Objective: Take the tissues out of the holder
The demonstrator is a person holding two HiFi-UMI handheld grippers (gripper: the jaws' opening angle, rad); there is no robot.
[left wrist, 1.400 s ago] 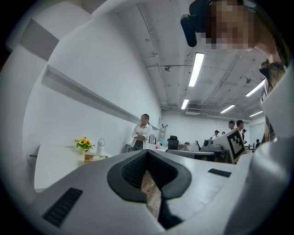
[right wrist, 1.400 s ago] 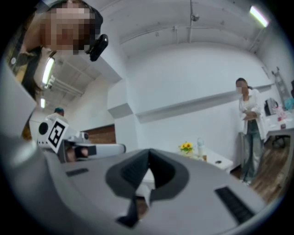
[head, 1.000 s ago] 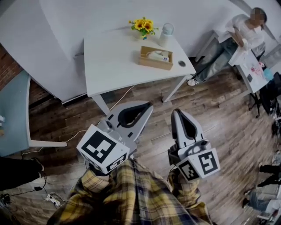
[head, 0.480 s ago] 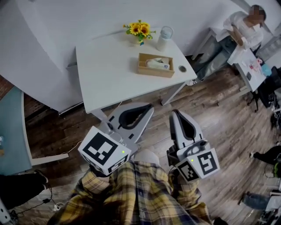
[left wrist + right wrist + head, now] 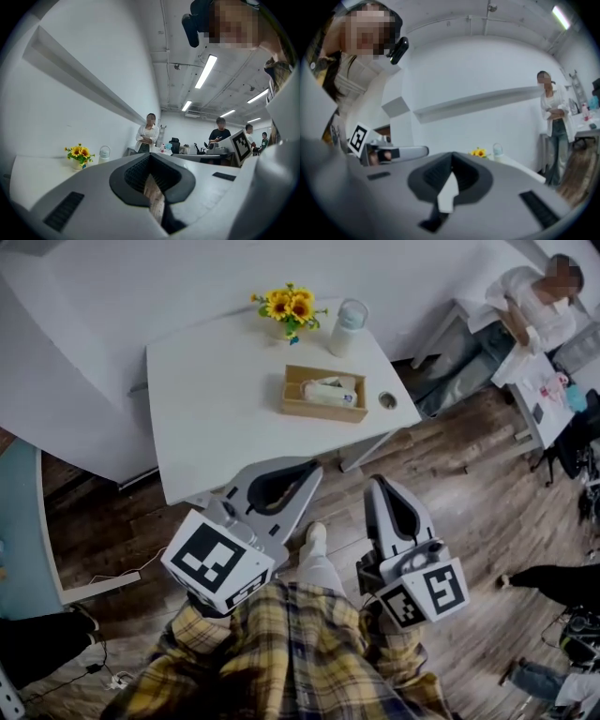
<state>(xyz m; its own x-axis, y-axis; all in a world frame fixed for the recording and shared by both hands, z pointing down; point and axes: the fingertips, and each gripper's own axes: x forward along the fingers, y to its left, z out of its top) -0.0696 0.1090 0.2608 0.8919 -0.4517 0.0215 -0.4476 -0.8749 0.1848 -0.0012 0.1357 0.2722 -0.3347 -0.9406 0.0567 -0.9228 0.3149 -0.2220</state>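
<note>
A wooden tissue holder (image 5: pixel 324 407) with a white pack of tissues (image 5: pixel 330 390) in it sits on the white table (image 5: pixel 216 409), near its right end. My left gripper (image 5: pixel 309 466) is shut and empty, held over the wooden floor just short of the table's front edge. My right gripper (image 5: pixel 379 482) hangs beside it, also shut and empty. In the left gripper view the left gripper (image 5: pixel 150 155) has its jaws closed tip to tip. The right gripper (image 5: pixel 451 155) looks the same in the right gripper view. The holder is hidden in both gripper views.
Sunflowers in a small pot (image 5: pixel 286 307) and a clear bottle (image 5: pixel 347 317) stand at the table's far edge, and a small round thing (image 5: pixel 388 400) lies right of the holder. A seated person (image 5: pixel 525 306) and another table (image 5: pixel 539 395) are at the right. A pale table (image 5: pixel 19 540) stands left.
Both grippers have moved forward toward the white table, which now lies closer and further left in the head view. Their jaws have stayed shut.
</note>
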